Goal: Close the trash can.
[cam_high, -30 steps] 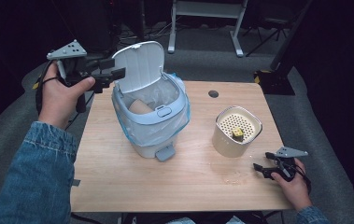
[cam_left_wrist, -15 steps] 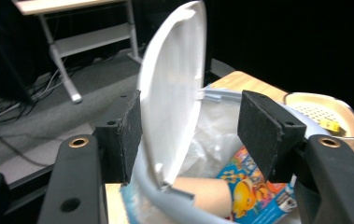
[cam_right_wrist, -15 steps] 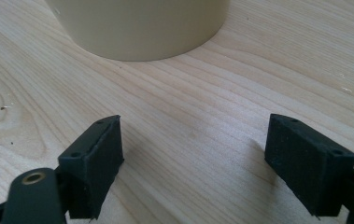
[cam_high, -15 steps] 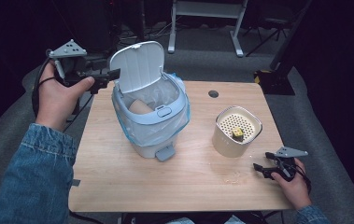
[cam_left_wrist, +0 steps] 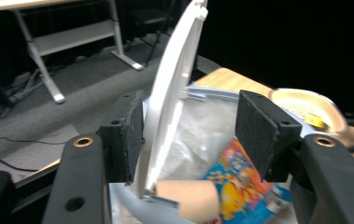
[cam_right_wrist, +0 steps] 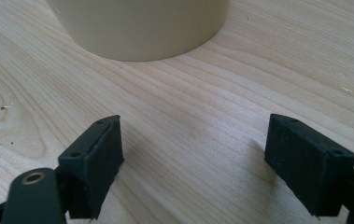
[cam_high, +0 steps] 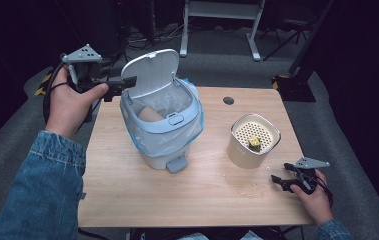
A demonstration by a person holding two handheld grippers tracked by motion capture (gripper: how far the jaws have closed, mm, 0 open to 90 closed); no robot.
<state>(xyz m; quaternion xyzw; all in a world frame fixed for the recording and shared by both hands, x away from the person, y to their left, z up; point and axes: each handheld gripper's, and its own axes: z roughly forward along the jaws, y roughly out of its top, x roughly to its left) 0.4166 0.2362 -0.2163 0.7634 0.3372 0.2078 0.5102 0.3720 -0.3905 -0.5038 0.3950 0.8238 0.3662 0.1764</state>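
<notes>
High view, nearest first: the right gripper [cam_high: 278, 181] rests on the table [cam_high: 202, 205], well to the right of the bin [cam_high: 163, 146], with its jaws wide apart and nothing in them. The bin sits in the middle of the table with a clear bag inside, a brown roll [cam_left_wrist: 188, 200] and a bright wrapper [cam_left_wrist: 240, 186] in it, and its white lid [cam_high: 152, 72] stands straight up, just like a moment ago. At the back of the bin, the left gripper [cam_high: 122, 86] has just closed a little around the lid's edge but does not pinch it yet, so I think shutting the lid comes next.
</notes>
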